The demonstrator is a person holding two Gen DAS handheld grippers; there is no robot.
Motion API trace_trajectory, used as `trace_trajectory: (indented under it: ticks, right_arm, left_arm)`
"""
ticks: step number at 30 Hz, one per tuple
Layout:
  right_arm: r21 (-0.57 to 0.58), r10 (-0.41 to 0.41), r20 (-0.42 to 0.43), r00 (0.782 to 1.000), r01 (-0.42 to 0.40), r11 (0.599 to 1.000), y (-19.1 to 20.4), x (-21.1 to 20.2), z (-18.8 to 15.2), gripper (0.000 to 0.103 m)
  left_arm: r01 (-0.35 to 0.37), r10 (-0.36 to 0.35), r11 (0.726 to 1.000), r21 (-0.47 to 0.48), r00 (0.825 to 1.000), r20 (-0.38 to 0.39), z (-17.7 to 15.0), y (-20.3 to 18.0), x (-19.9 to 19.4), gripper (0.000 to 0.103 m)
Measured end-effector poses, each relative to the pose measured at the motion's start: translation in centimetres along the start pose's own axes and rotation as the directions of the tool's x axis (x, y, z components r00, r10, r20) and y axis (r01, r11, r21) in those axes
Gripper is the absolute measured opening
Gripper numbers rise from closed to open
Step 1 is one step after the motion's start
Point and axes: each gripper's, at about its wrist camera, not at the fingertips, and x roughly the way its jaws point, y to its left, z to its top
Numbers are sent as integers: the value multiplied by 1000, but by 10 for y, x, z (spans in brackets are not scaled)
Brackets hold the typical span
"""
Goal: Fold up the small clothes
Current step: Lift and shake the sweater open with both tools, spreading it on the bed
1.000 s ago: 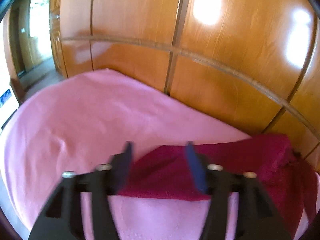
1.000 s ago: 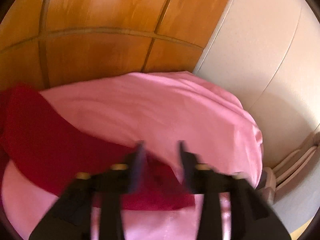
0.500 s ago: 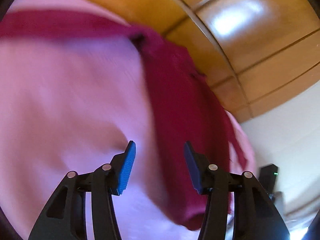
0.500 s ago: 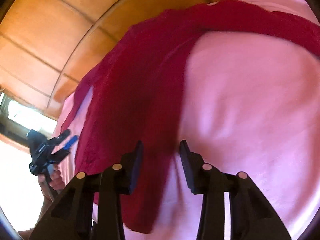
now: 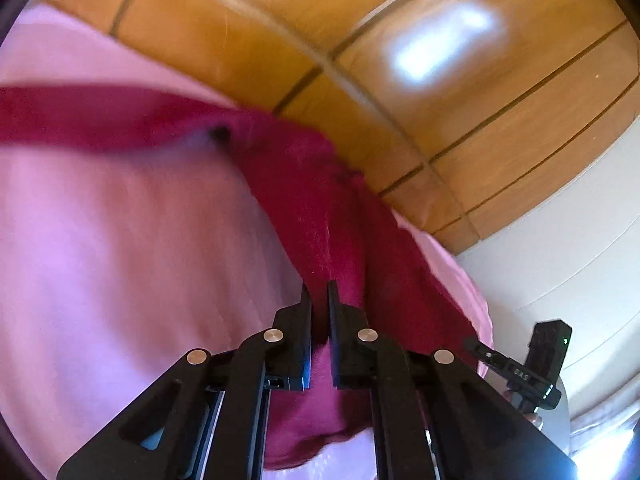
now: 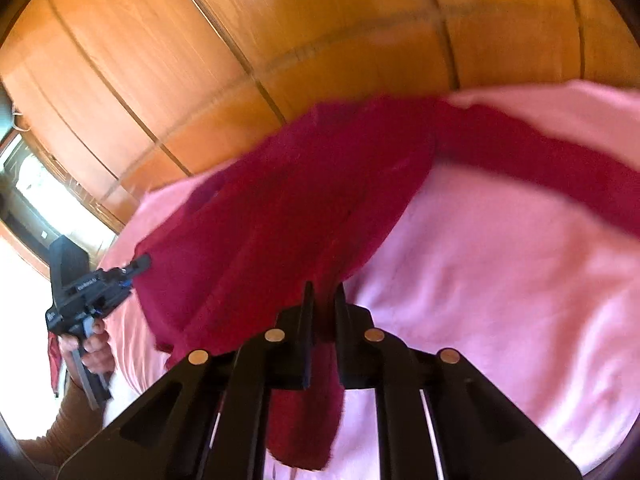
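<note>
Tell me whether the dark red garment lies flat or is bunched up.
Bunched, not flat. The dark red garment rises in draped folds off the pink sheet, pinched by the right gripper and left gripper.

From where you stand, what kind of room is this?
Most likely a bedroom at home. A pink sheet covers a broad soft surface like a bed, glossy wooden wardrobe doors stand right behind it, and a dark red garment lies on it for folding. I cannot be certain.
</note>
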Motion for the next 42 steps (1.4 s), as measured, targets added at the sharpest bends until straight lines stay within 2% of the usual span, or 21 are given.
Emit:
trace_trajectory:
  ticks: [3, 5, 9, 10, 11, 12, 14, 15, 16, 20, 21, 22, 23, 28, 30, 33, 36, 38, 40, 41, 42]
  right_arm:
    - [-14, -36, -4, 999, 36, 999, -8, -24, -12, 7]
    - [-14, -109, -43, 993, 108, 994, -23, -24, -29, 7]
    - [57, -191, -126, 973, 199, 978, -61, -12, -65, 7]
    - [83, -191, -136, 972, 203, 976, -68, -10, -71, 8]
    - [106, -177, -152, 973, 194, 975, -75, -6, -77, 8]
    - [111, -179, -156, 971, 197, 974, -77, -6, -81, 13]
    - [118, -177, -168, 970, 198, 973, -79, -4, -88, 25]
    - [123, -172, -173, 970, 194, 973, -79, -2, -91, 36]
    - [120, -170, -177, 969, 193, 974, -76, 0, -94, 40]
    - [68, -197, -194, 961, 213, 975, -63, 10, -102, 40]
    - [61, -198, -198, 960, 213, 975, -56, 19, -96, 27]
    - [53, -194, -202, 960, 209, 977, -54, 21, -94, 9]
    - [37, -200, -198, 960, 211, 977, -50, 19, -93, 9]
    - [11, -193, -147, 970, 197, 980, -42, -9, -96, 8]
    - [4, -200, -174, 964, 204, 979, -43, -10, -103, 8]
    - [-17, -246, -242, 939, 249, 968, -49, 1, -118, 8]
    - [13, -228, -254, 940, 239, 971, -52, 4, -117, 8]
    - [1, -223, -239, 945, 230, 973, -46, 1, -110, 15]
    - [-13, -251, -208, 945, 254, 967, -42, -1, -98, 35]
    - [-23, -261, -177, 949, 261, 965, -38, -3, -90, 38]
    - [-33, -265, -155, 952, 264, 964, -34, -3, -84, 43]
  left_arm:
    - [-11, 10, 1000, 27, 1000, 6, 6, -11, -35, 5]
    - [-27, 28, 999, 40, 999, -28, -1, -10, -50, 5]
    - [-52, 54, 998, 23, 995, -80, -23, 8, -52, 7]
    - [-66, 66, 998, 0, 994, -85, -30, 17, -52, 10]
    - [-86, 84, 996, -12, 993, -88, -34, 22, -47, 21]
    - [-109, 106, 994, -32, 990, -94, -42, 31, -46, 34]
    - [-79, 67, 991, -106, 991, -115, -61, 47, -43, 45]
    - [-66, 51, 991, -119, 991, -126, -67, 48, -40, 45]
    - [-62, 46, 991, -121, 990, -134, -74, 50, -41, 45]
    - [-103, 92, 993, -54, 980, -177, -98, 43, -23, 42]
    - [-111, 105, 994, -24, 979, -174, -102, 41, -25, 23]
    - [-118, 116, 993, 1, 977, -177, -103, 38, -26, 11]
    - [-126, 127, 992, 20, 977, -174, -101, 35, -27, 3]
    - [-163, 170, 985, 63, 977, -132, -105, 36, -52, 2]
    - [-175, 183, 982, 63, 972, -145, -112, 39, -55, 2]
    - [-188, 197, 980, 69, 965, -170, -120, 41, -54, 2]
    - [-196, 204, 979, 60, 963, -174, -118, 44, -57, 2]
    - [-163, 169, 985, 53, 969, -181, -113, 44, -62, 2]
    - [-207, 213, 976, 61, 970, -116, -96, 44, -69, 2]
    - [-208, 212, 977, 48, 972, -103, -87, 47, -68, 8]
    - [-209, 210, 978, 21, 974, -82, -75, 54, -69, 25]
